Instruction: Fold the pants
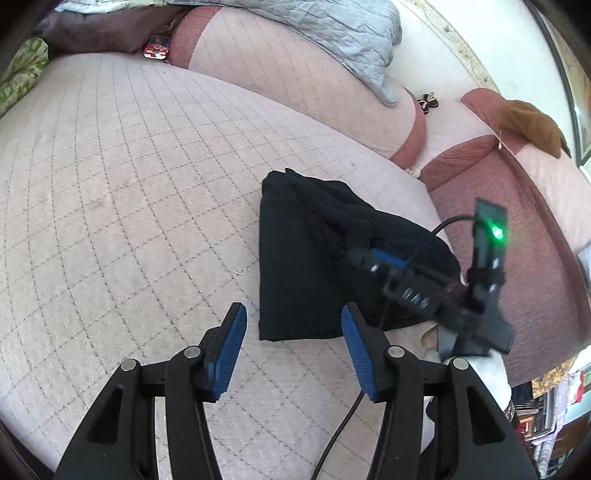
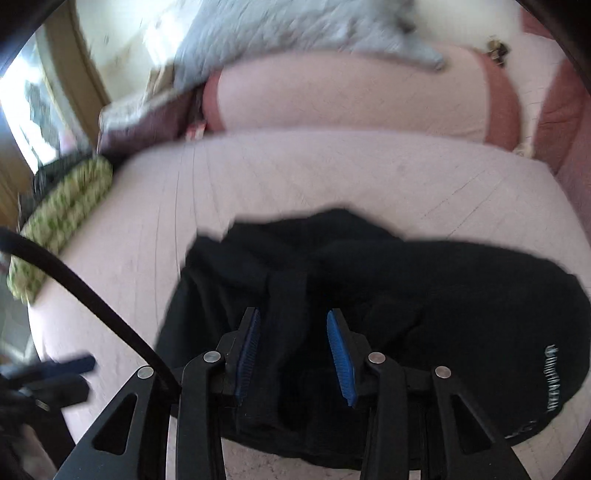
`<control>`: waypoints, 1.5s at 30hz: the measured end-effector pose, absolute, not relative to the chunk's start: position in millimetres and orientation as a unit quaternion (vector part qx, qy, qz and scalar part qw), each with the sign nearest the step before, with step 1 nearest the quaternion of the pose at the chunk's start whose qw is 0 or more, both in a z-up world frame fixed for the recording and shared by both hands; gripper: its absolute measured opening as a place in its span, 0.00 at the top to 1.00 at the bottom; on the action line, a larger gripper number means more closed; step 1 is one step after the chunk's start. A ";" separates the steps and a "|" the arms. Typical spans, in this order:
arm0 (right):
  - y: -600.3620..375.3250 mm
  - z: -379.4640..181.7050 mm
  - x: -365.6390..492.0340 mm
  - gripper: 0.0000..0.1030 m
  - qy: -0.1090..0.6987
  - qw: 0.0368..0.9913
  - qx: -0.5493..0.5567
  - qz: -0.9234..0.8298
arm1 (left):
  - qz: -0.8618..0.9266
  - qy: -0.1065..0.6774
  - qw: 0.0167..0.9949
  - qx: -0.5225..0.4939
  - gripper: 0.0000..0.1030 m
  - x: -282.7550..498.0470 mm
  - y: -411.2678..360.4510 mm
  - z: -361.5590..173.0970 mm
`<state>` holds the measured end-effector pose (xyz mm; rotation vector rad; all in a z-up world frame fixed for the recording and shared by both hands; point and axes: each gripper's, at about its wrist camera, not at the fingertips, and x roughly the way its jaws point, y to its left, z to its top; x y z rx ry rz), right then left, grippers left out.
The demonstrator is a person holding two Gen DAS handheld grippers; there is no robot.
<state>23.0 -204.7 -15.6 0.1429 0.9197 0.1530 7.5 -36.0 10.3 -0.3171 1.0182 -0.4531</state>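
Left wrist view: the left gripper hangs with its jaws apart and nothing between the two blue pads, just above the quilted pink sofa seat. One pair of black pants, folded into a compact bundle, lies on that seat just beyond the gripper's right finger. The right gripper, its green light lit, reaches in over the far side of the pants. Behind the pants rises the sofa's pink back cushion, with one grey quilted blanket draped over its top and a brown cloth on the arm to the right.

Right wrist view, blurred: the right gripper stands with jaws parted directly over the pants; a raised ridge of black fabric sits between the pads, though whether they touch it cannot be told. A green patterned cushion lies at the seat's edge, left of the pants. A black cable crosses the lower left.
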 end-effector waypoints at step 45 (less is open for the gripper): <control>-131.4 -3.5 153.6 0.89 0.550 0.826 0.037 0.116 | -0.225 0.512 0.806 -0.194 0.94 41.7 -42.7 -18.7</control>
